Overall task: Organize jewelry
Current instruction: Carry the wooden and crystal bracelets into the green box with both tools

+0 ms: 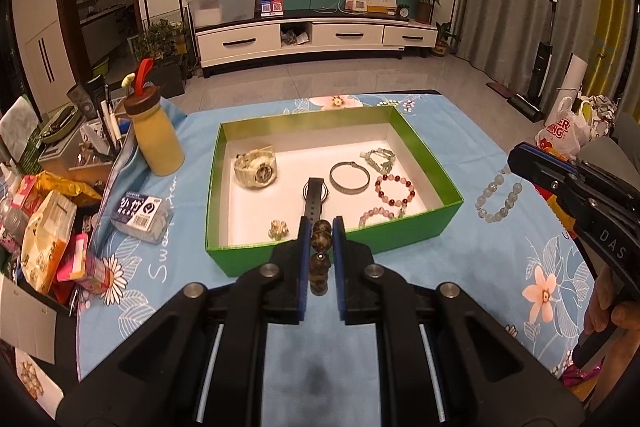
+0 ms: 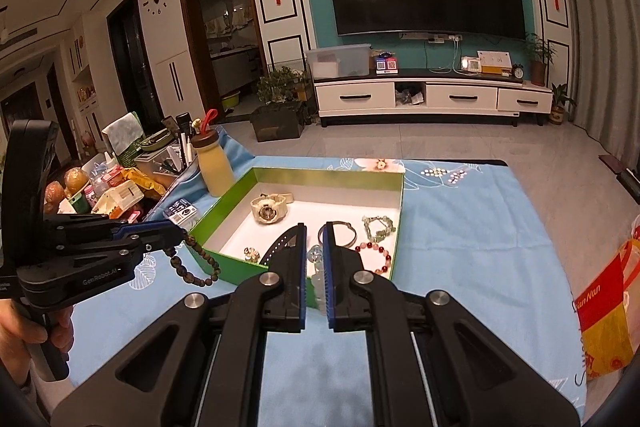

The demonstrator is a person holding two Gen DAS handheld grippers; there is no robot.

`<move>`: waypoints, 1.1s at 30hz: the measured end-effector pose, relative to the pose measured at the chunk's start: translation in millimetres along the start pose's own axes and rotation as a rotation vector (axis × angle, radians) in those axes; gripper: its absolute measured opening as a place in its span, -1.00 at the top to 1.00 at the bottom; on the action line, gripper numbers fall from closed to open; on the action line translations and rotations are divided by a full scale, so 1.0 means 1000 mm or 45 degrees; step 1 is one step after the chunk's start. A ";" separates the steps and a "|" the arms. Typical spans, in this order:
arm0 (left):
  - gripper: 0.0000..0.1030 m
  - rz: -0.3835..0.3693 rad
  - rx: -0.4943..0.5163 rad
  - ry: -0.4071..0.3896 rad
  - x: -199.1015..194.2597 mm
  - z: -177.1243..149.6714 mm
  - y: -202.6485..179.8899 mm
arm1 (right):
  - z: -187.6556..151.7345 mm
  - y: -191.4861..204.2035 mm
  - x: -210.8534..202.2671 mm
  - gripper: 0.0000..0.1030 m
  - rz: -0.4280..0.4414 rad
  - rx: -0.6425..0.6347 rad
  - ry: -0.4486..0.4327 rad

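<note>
A green box (image 1: 450, 217) with a white floor sits on the blue floral cloth; it also shows in the right wrist view (image 2: 208, 259). Inside lie a cream watch (image 1: 256, 167), a black watch (image 1: 315, 193), a metal bangle (image 1: 349, 177), a red bead bracelet (image 1: 395, 190), a pink bead bracelet (image 1: 380, 215), a green stone bracelet (image 1: 379, 158) and a small charm (image 1: 279, 229). My left gripper (image 1: 320, 231) is shut on a dark bead bracelet (image 2: 192, 267), held above the box's front edge. My right gripper (image 2: 315, 239) is shut on a pale glass bead bracelet (image 1: 498, 197), hanging right of the box.
A yellow bottle (image 1: 156, 139) with a red strap stands left of the box. A tissue pack (image 1: 140, 217) lies by it. Snack bags and boxes (image 1: 44, 227) crowd the left edge. Plastic bags (image 1: 564, 133) sit at the right edge.
</note>
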State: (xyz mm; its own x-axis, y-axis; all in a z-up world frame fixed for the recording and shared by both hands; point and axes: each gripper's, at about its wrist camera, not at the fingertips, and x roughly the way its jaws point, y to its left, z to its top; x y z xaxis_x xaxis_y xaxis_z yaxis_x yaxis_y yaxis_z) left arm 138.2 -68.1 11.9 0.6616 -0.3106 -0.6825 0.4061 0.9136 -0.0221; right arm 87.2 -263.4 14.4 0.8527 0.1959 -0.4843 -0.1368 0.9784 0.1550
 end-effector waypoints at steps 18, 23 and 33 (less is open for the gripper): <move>0.80 -0.013 -0.015 -0.004 0.037 0.040 0.012 | 0.029 -0.006 0.044 0.86 0.038 0.008 0.017; 0.80 -0.010 -0.055 0.025 0.054 0.047 0.024 | 0.030 -0.013 0.062 0.86 0.063 0.049 0.057; 0.80 -0.005 -0.118 0.097 0.088 0.052 0.045 | 0.031 -0.023 0.094 0.86 0.091 0.101 0.127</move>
State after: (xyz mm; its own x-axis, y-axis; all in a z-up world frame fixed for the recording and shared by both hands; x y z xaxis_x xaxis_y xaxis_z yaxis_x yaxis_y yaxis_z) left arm 247.5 -67.6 -10.9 0.6092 -0.2964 -0.7355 0.3459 0.9340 -0.0899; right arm 186.1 -269.4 -7.7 0.7872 0.2743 -0.5523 -0.1515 0.9542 0.2579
